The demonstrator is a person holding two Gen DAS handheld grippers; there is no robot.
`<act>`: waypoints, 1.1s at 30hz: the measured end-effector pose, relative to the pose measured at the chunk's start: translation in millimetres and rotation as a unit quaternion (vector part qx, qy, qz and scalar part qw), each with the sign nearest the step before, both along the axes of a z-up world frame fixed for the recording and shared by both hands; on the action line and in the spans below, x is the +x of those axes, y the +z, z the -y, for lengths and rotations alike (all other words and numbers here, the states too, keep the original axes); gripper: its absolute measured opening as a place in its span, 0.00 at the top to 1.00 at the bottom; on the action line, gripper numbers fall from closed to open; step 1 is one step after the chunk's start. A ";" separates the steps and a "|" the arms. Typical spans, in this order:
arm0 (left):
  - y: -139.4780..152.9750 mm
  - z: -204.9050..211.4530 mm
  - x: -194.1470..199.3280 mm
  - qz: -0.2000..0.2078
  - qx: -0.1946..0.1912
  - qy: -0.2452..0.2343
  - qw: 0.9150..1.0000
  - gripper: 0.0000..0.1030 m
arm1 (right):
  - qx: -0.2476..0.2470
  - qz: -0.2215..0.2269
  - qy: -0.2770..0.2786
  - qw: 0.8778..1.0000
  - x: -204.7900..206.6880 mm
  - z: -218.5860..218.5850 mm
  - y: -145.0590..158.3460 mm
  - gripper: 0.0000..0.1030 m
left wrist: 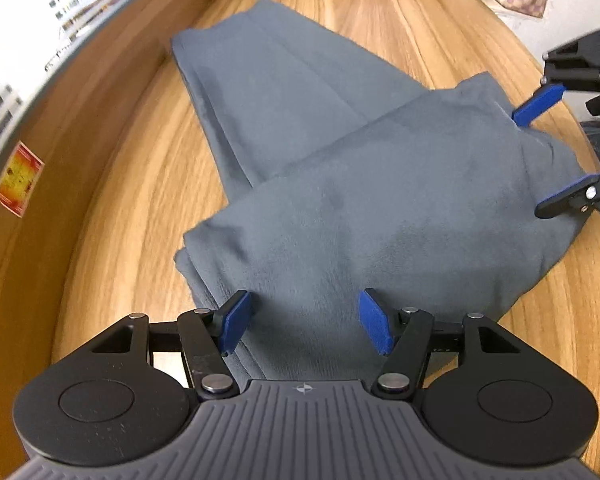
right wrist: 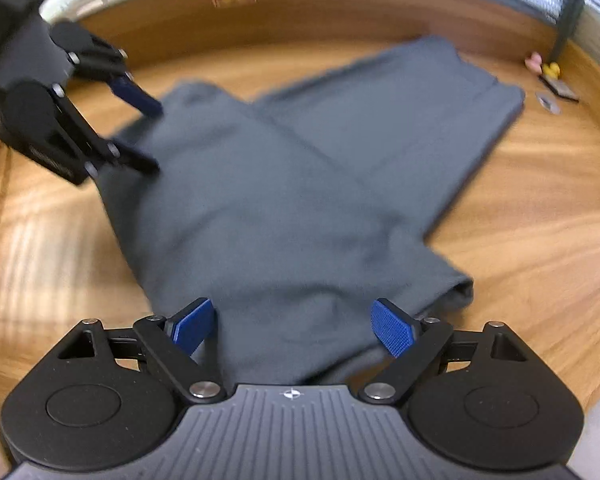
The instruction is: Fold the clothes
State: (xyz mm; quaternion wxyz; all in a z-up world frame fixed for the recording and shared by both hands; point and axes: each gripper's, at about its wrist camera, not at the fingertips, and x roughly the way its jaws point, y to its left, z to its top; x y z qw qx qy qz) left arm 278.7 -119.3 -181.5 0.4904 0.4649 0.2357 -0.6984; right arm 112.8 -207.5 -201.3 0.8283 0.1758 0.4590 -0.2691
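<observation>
- Grey garment [left wrist: 312, 184]: it lies on the wooden table [left wrist: 440, 12], its near end already doubled over toward 12 o'clock; you likely have further folds left.
- Left gripper [left wrist: 306, 326] and right gripper [right wrist: 294, 330]: both spread wide over the near fold, gripping nothing.

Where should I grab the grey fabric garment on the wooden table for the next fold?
Probably at the near edge of the grey fabric garment, one corner per gripper, coming down from above. The folded-over layer ends there in a thick stacked hem, and both the left gripper and right gripper are open right over it on the wooden table.
</observation>
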 end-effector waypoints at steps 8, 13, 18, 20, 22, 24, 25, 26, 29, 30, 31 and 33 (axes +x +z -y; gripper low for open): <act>17.8 -18.9 0.6 0.043 -0.027 -0.080 0.996 0.36 | -0.025 0.004 0.017 1.000 -3.8 -5.0 14.2 0.12; 24.3 -49.6 4.5 0.085 -0.040 -0.143 0.985 0.35 | -0.075 -0.013 0.064 0.995 -8.5 -29.5 27.9 0.12; 15.2 -74.1 2.9 0.129 -0.050 -0.190 0.972 0.35 | -0.111 -0.029 0.122 0.986 -8.9 -56.2 25.6 0.12; 8.2 -77.8 0.2 0.151 -0.059 -0.206 0.965 0.35 | -0.126 -0.036 0.142 0.981 -9.0 -67.5 21.6 0.12; 1.2 -82.4 -3.3 0.173 -0.070 -0.227 0.956 0.35 | -0.148 -0.052 0.162 0.974 -7.1 -77.7 15.4 0.12; -3.9 -87.7 -7.7 0.191 -0.082 -0.254 0.945 0.35 | -0.179 -0.078 0.186 0.963 -3.3 -90.7 6.2 0.12; -7.2 -90.5 -9.8 0.200 -0.087 -0.270 0.938 0.35 | -0.187 -0.086 0.193 0.959 -2.1 -94.5 3.0 0.12; -11.2 -93.5 -11.7 0.211 -0.092 -0.288 0.930 0.35 | -0.195 -0.093 0.199 0.956 -0.9 -98.1 -0.1 0.12; -18.0 -94.9 -13.9 0.223 -0.093 -0.311 0.919 0.35 | -0.226 -0.113 0.217 0.943 1.1 -105.7 -7.4 0.12; -18.7 -94.7 -13.9 0.224 -0.093 -0.314 0.918 0.35 | -0.242 -0.122 0.226 0.936 1.8 -109.1 -10.6 0.12; -19.3 -94.4 -13.8 0.226 -0.093 -0.318 0.916 0.35 | -0.256 -0.129 0.232 0.929 2.3 -111.4 -12.9 0.12; -21.1 -94.6 -13.5 0.230 -0.090 -0.328 0.912 0.35 | -0.279 -0.139 0.242 0.919 3.5 -114.7 -16.2 0.12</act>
